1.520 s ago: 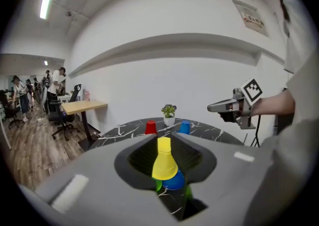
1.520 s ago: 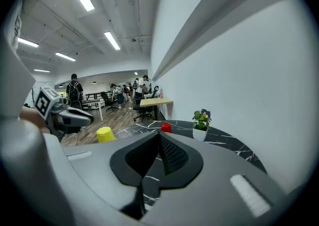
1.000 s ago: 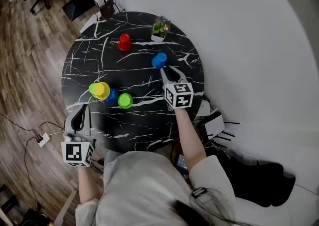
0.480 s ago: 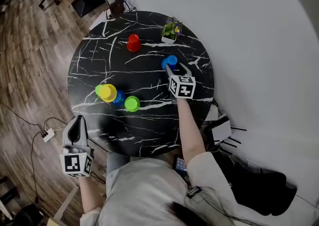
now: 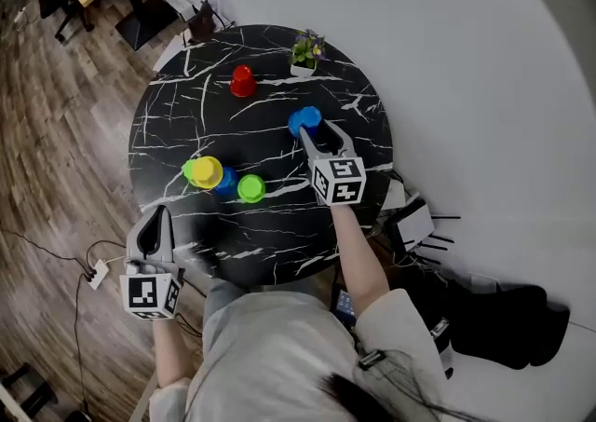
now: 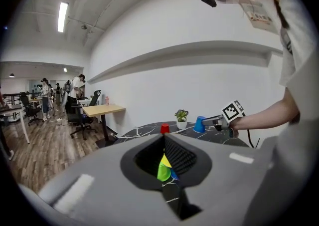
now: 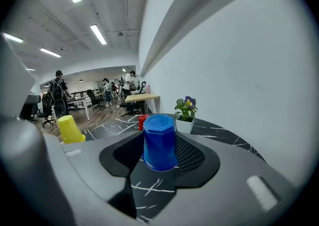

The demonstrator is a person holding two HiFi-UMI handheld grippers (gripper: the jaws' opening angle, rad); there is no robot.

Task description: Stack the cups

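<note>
Black marble-look tabletop (image 5: pixel 186 122), glossy w/ white veins, carries it all. On our right gripper (image 5: pixel 315 129) the jaws have just been closing in, and the meshed pads look snug on both flanks of the blue cup (image 7: pixel 159 142). It stands upside down btw them, long axis upright, rim down. It's smooth plastic, tapered, w/ a faceted base.

Key relation: the yellow-topped stack (image 5: pixel 207 171) lies well off to this gripper's left, w/ a lone green cup (image 5: pixel 250 188) btw the two, so we judge the carry goes leftward. Ahead of the jaws are a red cup (image 5: pixel 243 81) and a potted plant (image 5: pixel 305 46). Our left gripper (image 5: pixel 156 215) is pressed together and empty, off the table's near edge, nearer the stack.
</note>
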